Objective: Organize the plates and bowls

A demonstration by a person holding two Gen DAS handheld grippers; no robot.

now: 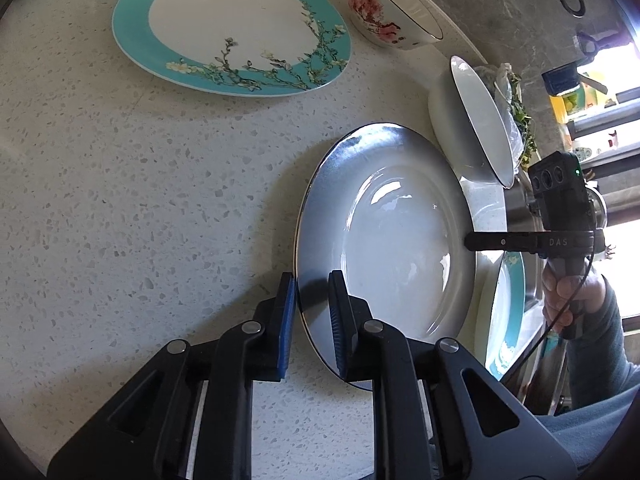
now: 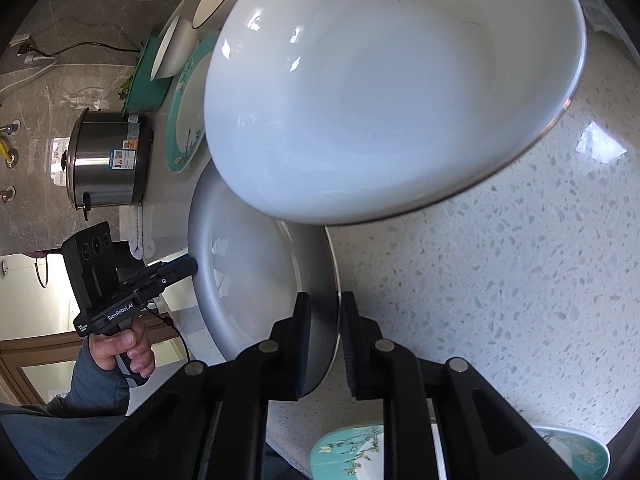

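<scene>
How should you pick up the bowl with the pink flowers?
Grip the flowered bowl by its rim, one finger inside and one outside, coming down from above. It stands upright on the counter, mouth open, and its rounded wall looks too wide and slippery to squeeze from the sides. The near edge looks best; the far side sits close to the wall.

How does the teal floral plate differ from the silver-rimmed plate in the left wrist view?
The teal floral plate has a blossom-printed teal band; the silver-rimmed plate is plain white with a dark metallic edge. The teal floral plate lies untouched; the silver-rimmed plate is clamped by both claws. Both have white centres.
</scene>
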